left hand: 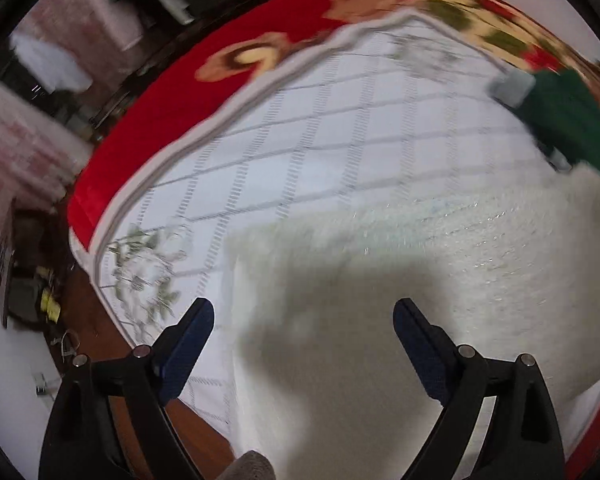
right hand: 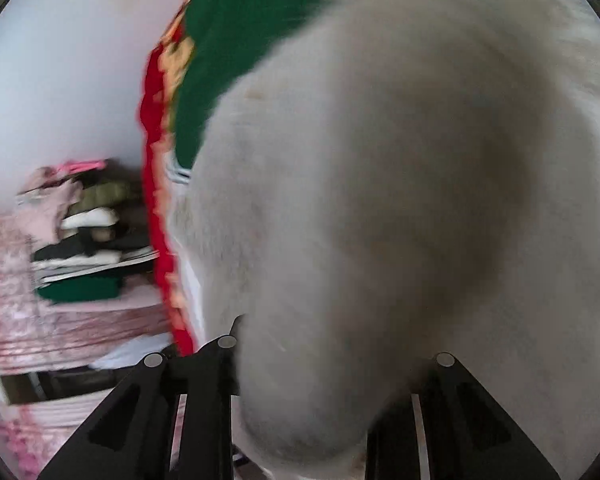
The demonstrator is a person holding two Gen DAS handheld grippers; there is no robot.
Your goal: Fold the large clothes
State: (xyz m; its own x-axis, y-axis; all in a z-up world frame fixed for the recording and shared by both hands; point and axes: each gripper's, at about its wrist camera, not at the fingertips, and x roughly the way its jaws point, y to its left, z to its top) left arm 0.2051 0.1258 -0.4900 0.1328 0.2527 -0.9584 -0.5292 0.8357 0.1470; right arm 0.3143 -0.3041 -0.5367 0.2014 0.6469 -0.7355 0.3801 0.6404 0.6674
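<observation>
Here, a white fluffy garment (left hand: pixel 420 264) lies on a bed's white checked sheet (left hand: pixel 320 128) over a red floral blanket (left hand: pixel 140 128). Left tool (left hand: pixel 304 320) gapes empty; right tool (right hand: pixel 332 380) clamps the garment's fold.

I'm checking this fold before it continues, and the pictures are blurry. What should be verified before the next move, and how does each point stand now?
1. Right gripper has the white garment between its jaws: ok, cloth bunches there; fingertips hidden.
2. Left gripper free: ok, jaws wide, nothing between them.
3. Garment edge within the left gripper's reach: ok, it lies just below.
4. Garment on the checked sheet: ok.
5. Green cloth clear of the fold: not ok, it touches the garment.
6. Fold lies flat: cannot tell, too blurred.
</observation>
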